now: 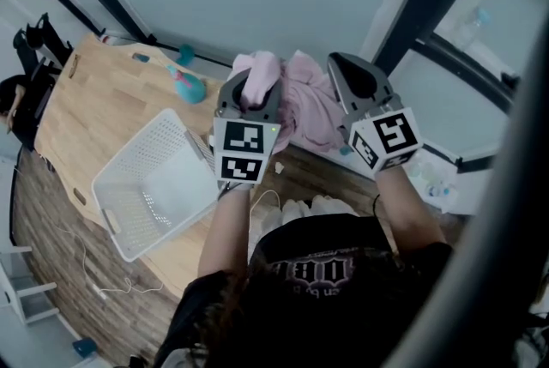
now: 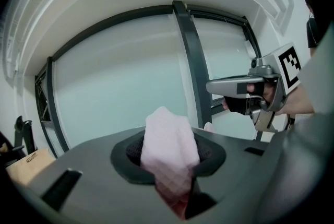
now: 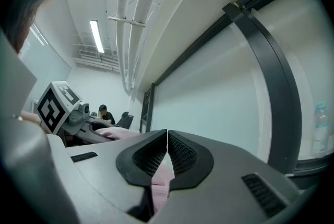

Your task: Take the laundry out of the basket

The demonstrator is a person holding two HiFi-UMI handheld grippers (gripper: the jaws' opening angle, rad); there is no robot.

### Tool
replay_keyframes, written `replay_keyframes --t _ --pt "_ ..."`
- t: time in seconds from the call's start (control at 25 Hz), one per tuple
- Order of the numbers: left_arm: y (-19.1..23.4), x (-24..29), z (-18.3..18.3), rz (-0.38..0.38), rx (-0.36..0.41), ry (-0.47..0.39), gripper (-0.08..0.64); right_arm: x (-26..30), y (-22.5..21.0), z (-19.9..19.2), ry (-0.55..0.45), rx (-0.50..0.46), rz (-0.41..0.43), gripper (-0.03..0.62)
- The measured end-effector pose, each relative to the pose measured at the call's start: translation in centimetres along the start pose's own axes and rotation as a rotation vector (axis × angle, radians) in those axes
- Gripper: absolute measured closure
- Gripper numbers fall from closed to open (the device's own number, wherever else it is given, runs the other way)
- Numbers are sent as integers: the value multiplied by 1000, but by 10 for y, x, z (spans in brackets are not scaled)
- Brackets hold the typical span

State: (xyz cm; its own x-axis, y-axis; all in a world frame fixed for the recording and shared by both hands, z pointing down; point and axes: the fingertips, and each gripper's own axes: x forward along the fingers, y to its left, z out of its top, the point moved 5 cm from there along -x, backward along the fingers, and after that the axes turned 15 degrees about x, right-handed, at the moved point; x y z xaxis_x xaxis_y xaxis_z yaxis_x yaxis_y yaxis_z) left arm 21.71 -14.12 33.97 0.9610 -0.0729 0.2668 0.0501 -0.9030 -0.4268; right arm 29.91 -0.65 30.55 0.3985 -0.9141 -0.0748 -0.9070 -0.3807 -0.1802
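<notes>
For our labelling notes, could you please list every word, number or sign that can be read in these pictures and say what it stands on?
Nothing can be read for certain.
Black shirt: pale print across the chest, too blurred to read.
Left marker cube and right marker cube: black-and-white square patterns, no letters.
Bottle: too small to tell any label.

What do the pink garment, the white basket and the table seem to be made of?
pink garment: soft cloth, matte; it bunches in folds.
basket: probably white plastic; stiff walls full of small holes.
table: light wood or wood-look surface; pale grain.
</notes>
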Motion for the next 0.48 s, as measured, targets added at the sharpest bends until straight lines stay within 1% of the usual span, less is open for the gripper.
replay_keyframes --t 0.48 --pt "-46 16 -24 2 -49 31 430 -22 -28 -18 24 24 -33 565"
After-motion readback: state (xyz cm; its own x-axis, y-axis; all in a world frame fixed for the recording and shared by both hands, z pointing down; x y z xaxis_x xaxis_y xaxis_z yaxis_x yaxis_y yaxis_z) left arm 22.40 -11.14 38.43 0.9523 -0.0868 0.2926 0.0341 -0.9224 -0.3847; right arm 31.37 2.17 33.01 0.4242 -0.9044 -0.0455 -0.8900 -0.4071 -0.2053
